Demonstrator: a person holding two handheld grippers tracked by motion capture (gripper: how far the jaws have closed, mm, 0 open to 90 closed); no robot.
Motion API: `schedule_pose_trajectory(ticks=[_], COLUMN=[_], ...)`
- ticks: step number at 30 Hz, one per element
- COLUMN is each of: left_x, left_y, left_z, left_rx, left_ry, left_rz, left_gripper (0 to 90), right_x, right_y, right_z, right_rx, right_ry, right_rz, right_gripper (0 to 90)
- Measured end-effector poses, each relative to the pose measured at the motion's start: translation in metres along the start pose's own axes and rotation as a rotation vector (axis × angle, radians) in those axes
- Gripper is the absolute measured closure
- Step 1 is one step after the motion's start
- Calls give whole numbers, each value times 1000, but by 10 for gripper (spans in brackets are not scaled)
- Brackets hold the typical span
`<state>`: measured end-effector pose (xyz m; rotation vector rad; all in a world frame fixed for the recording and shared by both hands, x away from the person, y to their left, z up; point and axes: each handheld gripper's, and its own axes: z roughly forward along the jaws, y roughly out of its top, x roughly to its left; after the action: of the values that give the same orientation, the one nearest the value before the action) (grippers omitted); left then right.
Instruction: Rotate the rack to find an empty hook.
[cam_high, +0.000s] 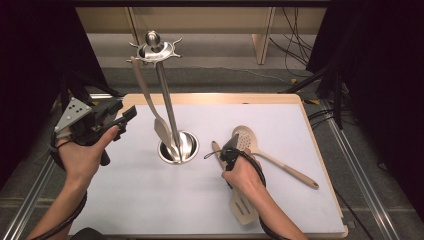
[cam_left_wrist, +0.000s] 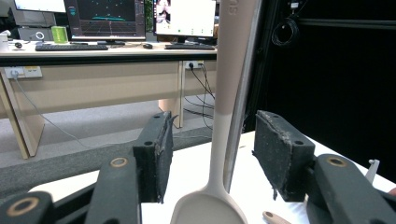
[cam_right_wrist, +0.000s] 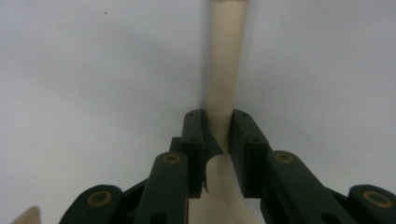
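The right gripper (cam_high: 231, 148) clasped a slotted spatula's (cam_high: 242, 207) handle on the mat; the left gripper (cam_high: 122, 116) hung released, left of the hanging spoon (cam_high: 161, 127).

Jaws clamped on cream spatula handle (cam_right_wrist: 224, 70), white table (cam_right_wrist: 93, 70)

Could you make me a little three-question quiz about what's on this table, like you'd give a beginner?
1. True or false: the right tool is closed on the handle of the slotted turner that lies on the white table.
2. How many utensils hang from the metal stand? A) none B) one C) three
3. Fill in: the left tool has its jaws ____, with the hanging spoon seen between them.

Key: 1 true; 2 B; 3 open.
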<state>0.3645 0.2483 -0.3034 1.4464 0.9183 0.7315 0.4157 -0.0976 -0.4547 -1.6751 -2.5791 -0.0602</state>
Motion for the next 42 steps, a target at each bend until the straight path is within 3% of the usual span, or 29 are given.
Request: schedule_pose_trajectory(ticks=[9, 13, 21, 25, 30, 33, 34, 37, 40, 41, 42], left_x=[0, 1, -1, -2, -2, -3, -3, -4, -4, -5, -5], left_y=[0, 0, 0, 0, -2, -2, -2, -2, -2, -3, -3], left_z=[-1, 0, 0, 1, 2, 2, 2, 2, 3, 3, 3], left_rx=[-3, -4, 0, 3, 7, 6, 5, 0, 2, 2, 2], left_ry=[0, 2, -14, -16, -15, -19, -20, -23, -25, -27, -29], left_rz=[-4, -6, -6, -2, -6, -1, -1, -1, 3, 2, 2], left_gripper=[465, 465, 465, 465, 465, 465, 465, 466, 466, 467, 467], right_x=[1, -1, -6, -9, -14, -16, -17, -16, -12, -14, -13], right_y=[1, -3, -14, -20, -27, -31, -32, -37, -42, -43, -45], right_z=[-1, 0, -1, -3, -5, -10, -10, -16, -23, -23, -25], right_rx=[19, -25, -87, -117, -205, -208, -230, -273, -335, -382, -410], right_ry=[1, 5, 52, 72, 74, 86, 58, 71, 81, 73, 77], right_rz=[14, -6, 17, -4, -12, -25, -48, -34, -12, -45, -46], right_gripper=[782, 783, 783, 783, 783, 783, 783, 783, 783, 783, 783])
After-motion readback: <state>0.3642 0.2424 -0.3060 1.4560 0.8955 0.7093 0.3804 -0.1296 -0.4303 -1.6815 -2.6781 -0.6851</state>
